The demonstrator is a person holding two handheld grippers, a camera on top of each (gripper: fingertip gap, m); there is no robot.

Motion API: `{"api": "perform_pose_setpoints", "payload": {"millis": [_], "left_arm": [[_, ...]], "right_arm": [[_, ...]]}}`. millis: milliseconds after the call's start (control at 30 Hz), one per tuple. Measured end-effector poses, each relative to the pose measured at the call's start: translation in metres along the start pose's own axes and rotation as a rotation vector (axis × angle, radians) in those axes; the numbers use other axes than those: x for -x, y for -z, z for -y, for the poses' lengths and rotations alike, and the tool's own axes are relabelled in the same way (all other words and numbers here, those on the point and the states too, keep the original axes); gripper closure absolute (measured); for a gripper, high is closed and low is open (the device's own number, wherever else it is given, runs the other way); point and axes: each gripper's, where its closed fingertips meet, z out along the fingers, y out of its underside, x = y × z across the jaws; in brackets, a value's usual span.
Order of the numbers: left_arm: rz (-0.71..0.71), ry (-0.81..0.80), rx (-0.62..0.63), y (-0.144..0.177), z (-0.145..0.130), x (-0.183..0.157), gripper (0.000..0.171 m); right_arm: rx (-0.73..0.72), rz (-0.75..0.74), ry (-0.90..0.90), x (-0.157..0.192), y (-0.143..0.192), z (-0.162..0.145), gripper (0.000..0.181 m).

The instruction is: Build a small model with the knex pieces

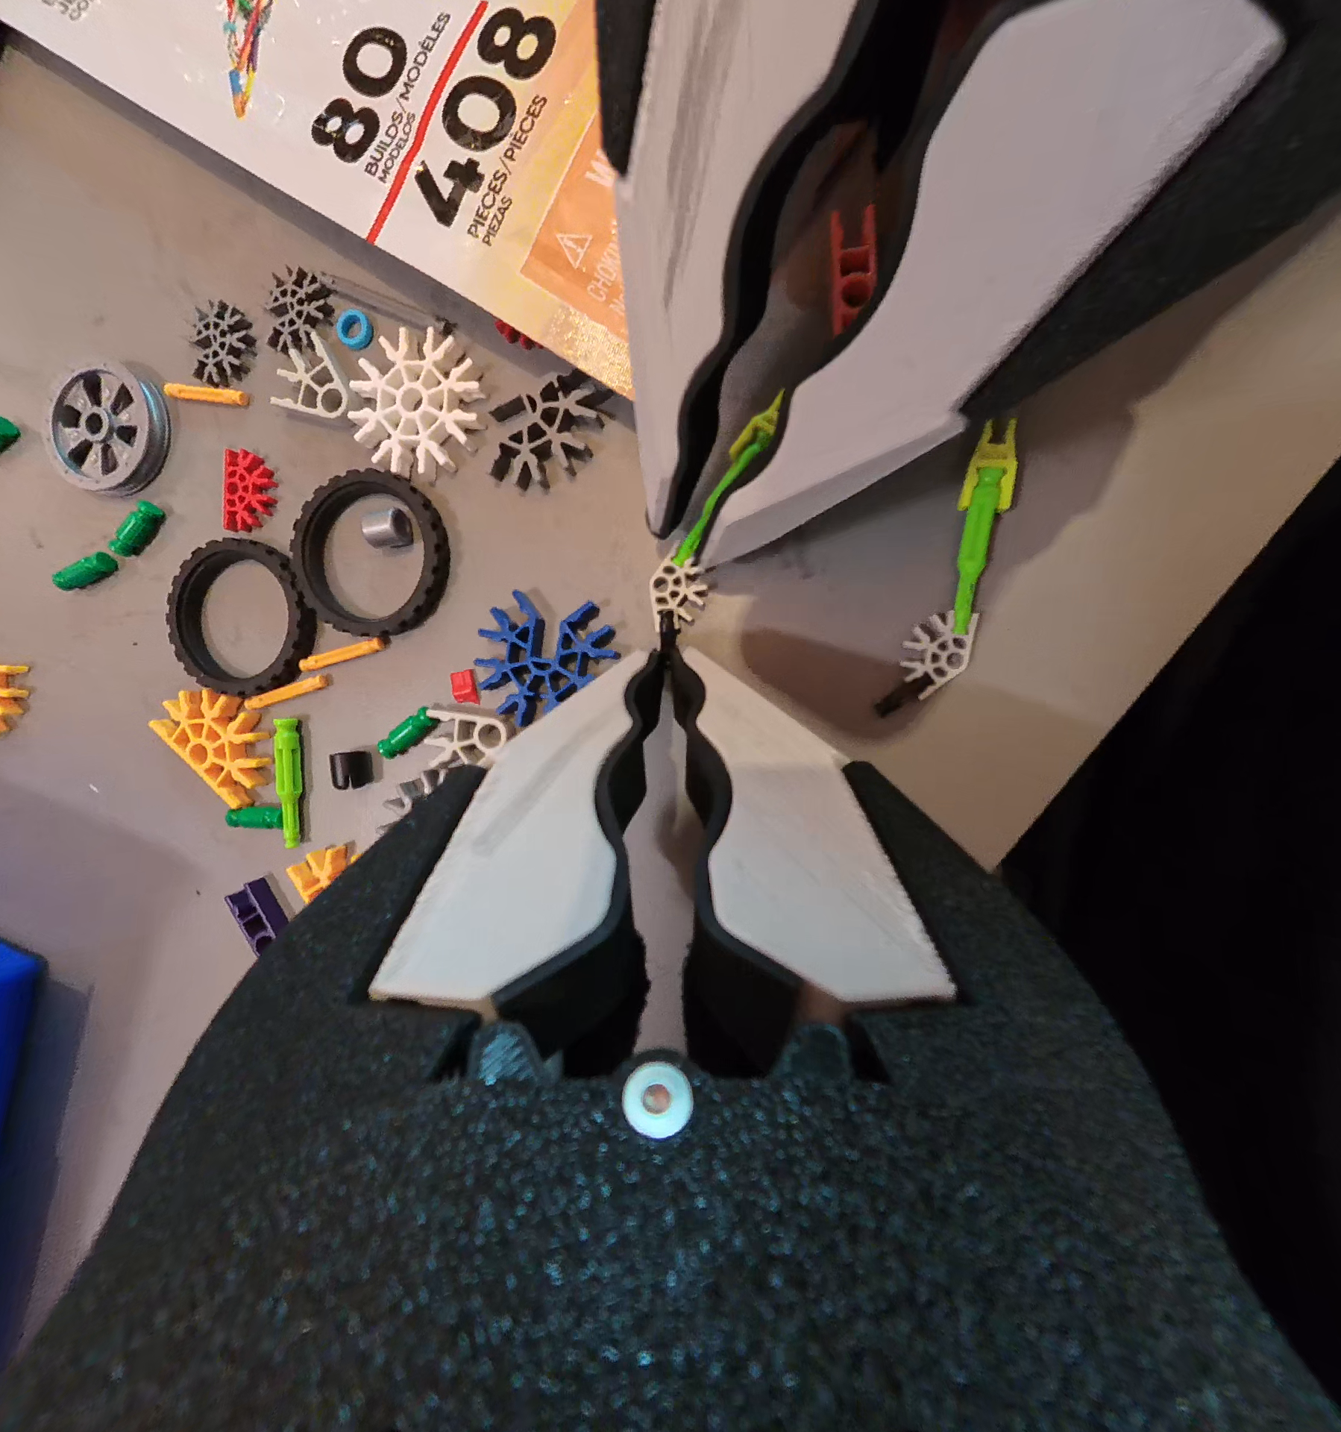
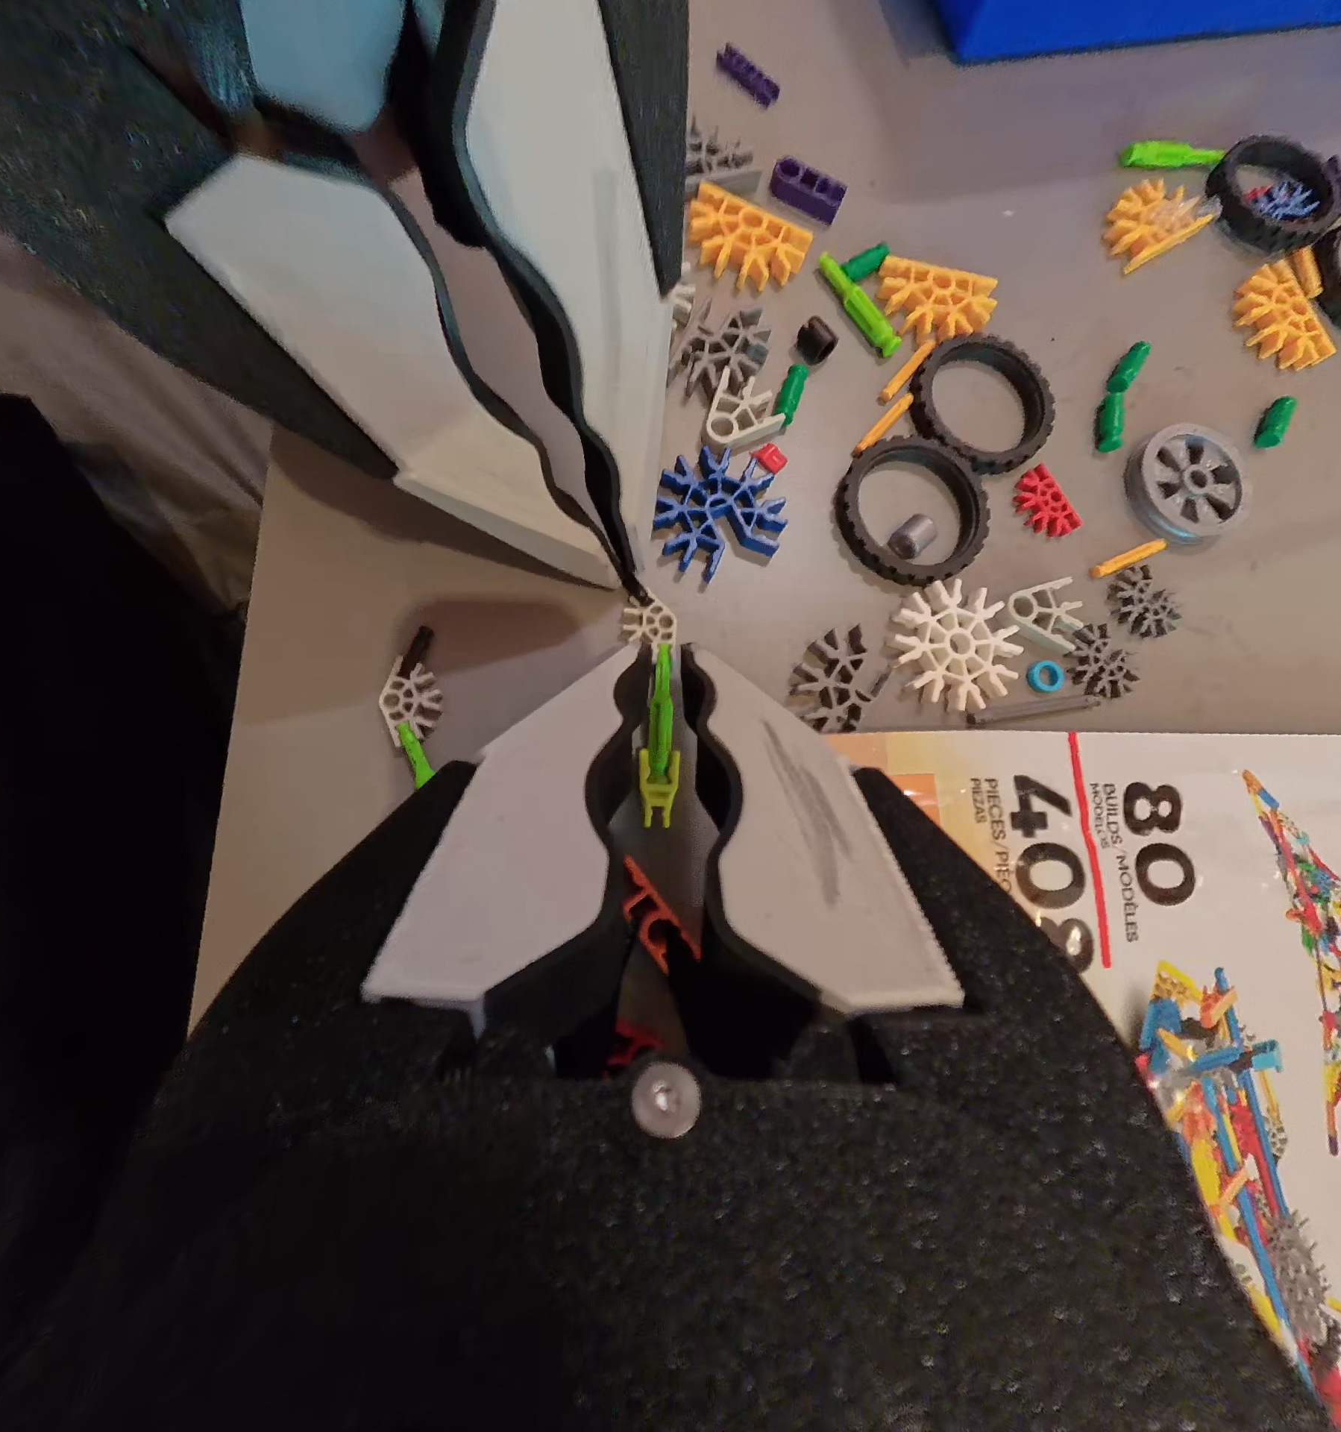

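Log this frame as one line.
left gripper: shut on short black rod | right gripper: shut on green rod | both joined at grey connector | spare assembly beside

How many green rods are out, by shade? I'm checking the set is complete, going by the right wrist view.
Dark green rods: 5
Lime rods: 4 (one in the right claw, one on the assembly near the table edge)
Total: 9
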Motion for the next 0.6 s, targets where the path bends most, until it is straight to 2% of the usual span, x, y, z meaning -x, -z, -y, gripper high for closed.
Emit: {"api": "perform_pose_setpoints", "payload": {"millis": [133, 367, 600], "left_arm": [[-0.001, 0.004, -0.002, -0.001, 0.001, 0.000, 0.171], [0.001, 0.001, -0.005, -0.001, 0.000, 0.000, 0.171], [0.005, -0.013, -0.002, -0.001, 0.001, 0.000, 0.171]], "right_arm": [[-0.047, 0.034, -0.010, 0.001, 0.000, 0.013, 0.180], [-0.014, 0.053, -0.006, 0.000, -0.014, 0.010, 0.181], [-0.024, 0.045, 0.013, -0.002, -0.012, 0.012, 0.181]]}}
